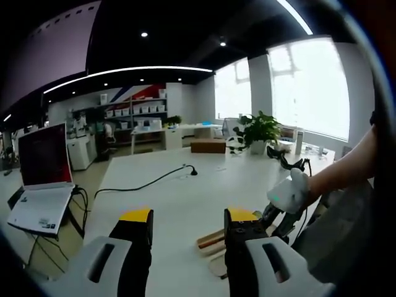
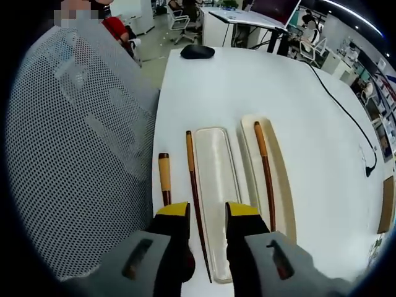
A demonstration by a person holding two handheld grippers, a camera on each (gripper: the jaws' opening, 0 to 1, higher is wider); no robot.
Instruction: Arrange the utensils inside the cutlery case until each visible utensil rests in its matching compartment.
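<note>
- Right gripper (image 2: 206,213): fingers spread, nothing between them, poised low over the white surface (image 2: 309,105).
- Just ahead of the gap lies the cutlery case lid (image 2: 216,185), a long pale shallow tray, lying flat.
- A dark chopstick (image 2: 194,185) with a lighter wooden top lies on the surface beside the lid's left edge, its tip running under the left finger's side.
- Left of that, a short utensil handle (image 2: 164,176), light wood, lies on the surface; its lower end is hidden by the finger.
- Right of the lid sits the cutlery case (image 2: 281,179), with a second chopstick (image 2: 265,173) resting lengthwise inside it.
- Far end of the surface: a black mouse (image 2: 197,52); a black cable (image 2: 346,105) trails along the right side. A mesh chair back (image 2: 74,154) stands at left.
- Left gripper (image 1: 188,218): fingers spread, empty, held above the surface (image 1: 173,192).
- In the left gripper view, wooden pieces (image 1: 213,238) show beside the right finger; which ones, cannot tell. A gloved hand (image 1: 289,192) is near them.
- Beyond: laptop (image 1: 43,179) at left, potted plant (image 1: 260,131).
</note>
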